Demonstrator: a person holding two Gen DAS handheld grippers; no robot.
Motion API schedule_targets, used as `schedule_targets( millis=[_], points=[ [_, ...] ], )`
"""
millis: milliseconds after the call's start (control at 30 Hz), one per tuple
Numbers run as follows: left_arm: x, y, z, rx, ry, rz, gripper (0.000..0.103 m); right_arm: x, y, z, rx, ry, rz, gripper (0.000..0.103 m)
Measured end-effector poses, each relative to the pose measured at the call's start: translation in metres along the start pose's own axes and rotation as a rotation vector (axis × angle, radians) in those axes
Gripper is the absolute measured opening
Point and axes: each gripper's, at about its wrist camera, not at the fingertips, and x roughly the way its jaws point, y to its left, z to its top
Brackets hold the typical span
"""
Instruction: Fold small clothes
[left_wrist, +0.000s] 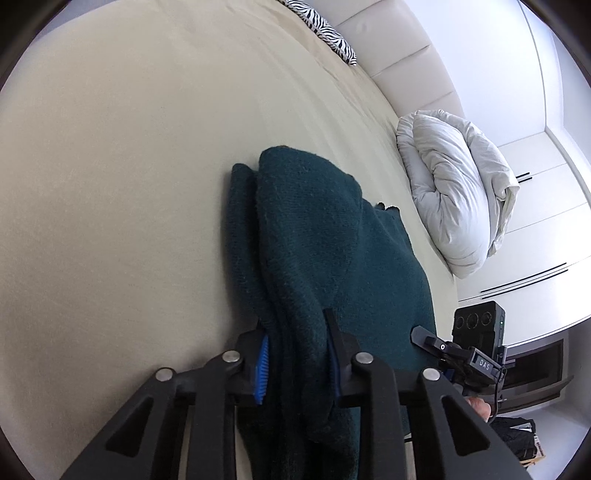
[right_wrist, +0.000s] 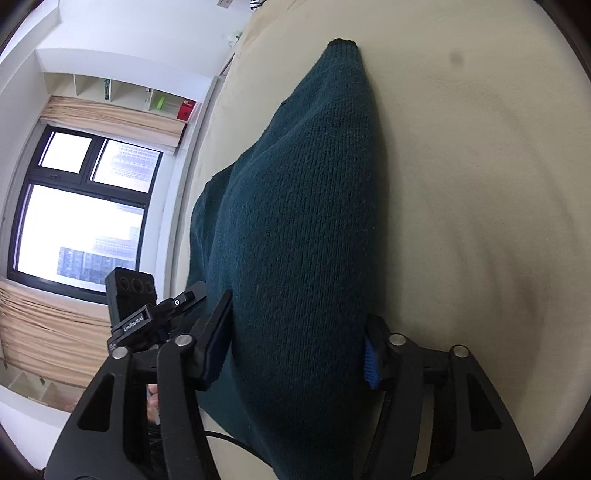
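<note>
Spread wide from near to far: a cream bed sheet (left_wrist: 110, 166), smooth and mostly bare. Lying lengthwise upon it, from the near edge toward the far side: a dark green knitted sweater (left_wrist: 325, 240), bunched into long ridges, with one narrow end reaching farthest away. To the right, well apart from the knit: a rolled white duvet (left_wrist: 454, 199). At the far end of the bed: a zebra-print cushion (left_wrist: 325, 29).

Nearest the lenses, both clamped on the sweater's near end: the left gripper (left_wrist: 299, 354), pinching a thin gather of folds between blue pad and black finger, and, close beside it on the right, the right gripper (right_wrist: 295, 350), closed around a much thicker bundle filling the whole gap between its fingers.

Judged from this: grasp apparently secured, fold not yet laid. For a clean result, lift both grips together and level, keeping the knit taut between them and free of sagging. Carry the near end up and over toward the far end, then lower it squarely, edge matched to edge. Avoid dragging across the sheet, likely to pull so soft a knit askew. Mind the thin left-hand pinch, probably the first to slip under a heavy, loose weave. Release only once flat, then press out any remaining ridges.
</note>
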Motion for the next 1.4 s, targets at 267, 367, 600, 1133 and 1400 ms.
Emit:
schedule_targets(
  millis=[267, 367, 600, 1133, 1400],
  points=[
    [-0.019, -0.056, -0.030, 0.152, -0.012, 0.013, 0.024, -0.041, 0.036, -0.041, -0.114, -0.077, -0.081, 0.040],
    [-0.027, -0.077, -0.069, 0.189, -0.005, 0.014, 0.024, -0.078, 0.045, -0.076, -0.137, -0.095, -0.079, 0.040],
    [-0.043, -0.103, -0.150, 0.191, 0.017, 0.002, 0.024, -0.135, 0.040, -0.166, -0.132, -0.098, -0.072, 0.040],
    [-0.010, -0.088, -0.216, 0.156, 0.070, 0.101, 0.032, -0.152, -0.049, -0.278, 0.089, -0.121, 0.044, 0.043],
    [-0.007, -0.095, -0.221, 0.157, 0.049, 0.133, 0.029, -0.149, -0.040, -0.267, 0.065, -0.133, 0.021, 0.045]
  ],
)
